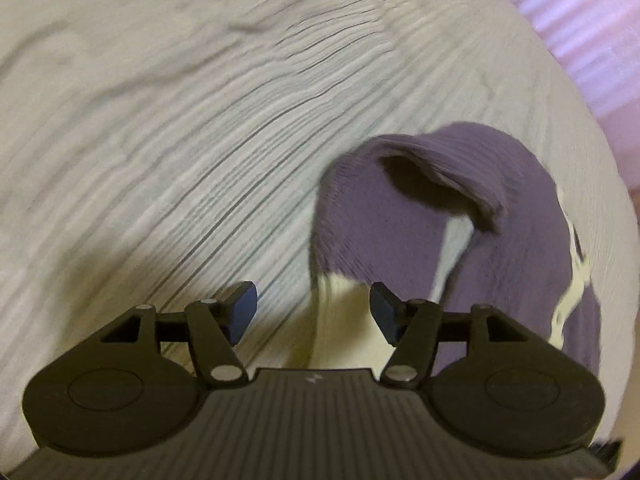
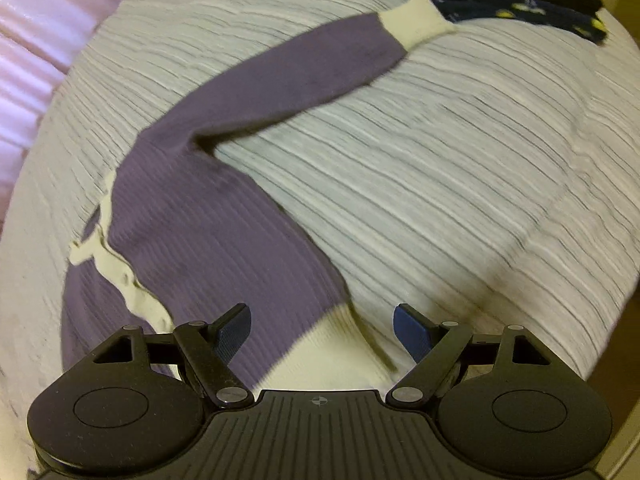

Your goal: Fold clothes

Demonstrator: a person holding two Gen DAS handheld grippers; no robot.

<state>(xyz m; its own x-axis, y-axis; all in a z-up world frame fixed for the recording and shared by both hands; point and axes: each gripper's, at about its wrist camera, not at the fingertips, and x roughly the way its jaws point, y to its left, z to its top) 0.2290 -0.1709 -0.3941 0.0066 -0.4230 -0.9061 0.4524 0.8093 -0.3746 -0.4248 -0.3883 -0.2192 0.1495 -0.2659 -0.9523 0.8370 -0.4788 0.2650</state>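
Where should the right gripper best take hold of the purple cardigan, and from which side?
Probably the white hem band of the purple cardigan: it lies flat as a free edge between the open fingers of the right gripper, so approach straight forward, low along the ribbed bedspread.

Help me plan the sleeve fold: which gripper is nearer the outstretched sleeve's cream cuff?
Right. The right gripper looks along that sleeve to its cream cuff, though far off; the left gripper sees only the cardigan's bunched other side.

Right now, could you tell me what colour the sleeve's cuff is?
The cuff is cream-white, clearest in the right wrist view.
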